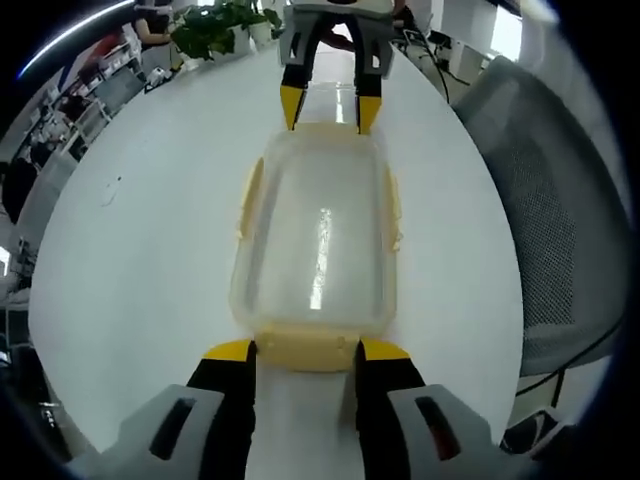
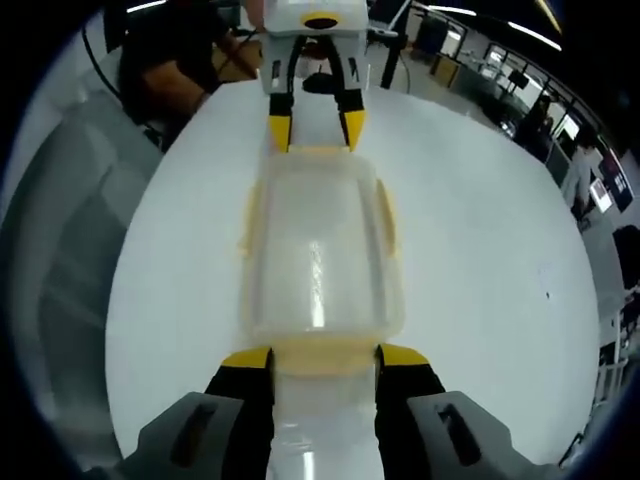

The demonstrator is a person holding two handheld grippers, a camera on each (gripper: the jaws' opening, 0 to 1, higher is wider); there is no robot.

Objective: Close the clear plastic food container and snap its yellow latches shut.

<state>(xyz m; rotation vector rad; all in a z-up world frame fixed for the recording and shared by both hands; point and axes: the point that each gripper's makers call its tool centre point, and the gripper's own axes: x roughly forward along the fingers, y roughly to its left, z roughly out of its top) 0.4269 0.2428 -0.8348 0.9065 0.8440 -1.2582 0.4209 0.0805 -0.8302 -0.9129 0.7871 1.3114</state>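
Container [image 1: 315, 235], clear plastic with lid seated on top, lies flat on the white bench [image 1: 150, 240], lengthwise between the two grippers. Yellow latches: one on each long side [image 1: 250, 195] [image 1: 393, 205] and one at each short end. Left gripper [image 1: 305, 352] sits at one short end of the container, jaws apart, yellow tips either side of the end latch [image 1: 305, 350] there, clamping nothing. Right gripper [image 2: 325, 358] sits at the opposite short end, jaws likewise spread, flanking the end latch [image 2: 322, 355] at that end; nothing held. Each gripper faces the other across the container. A grey mesh chair [image 1: 545, 215] stands beside the bench, off one long side of the container. Potted plant [image 1: 215, 28] at the bench edge beyond the right gripper.
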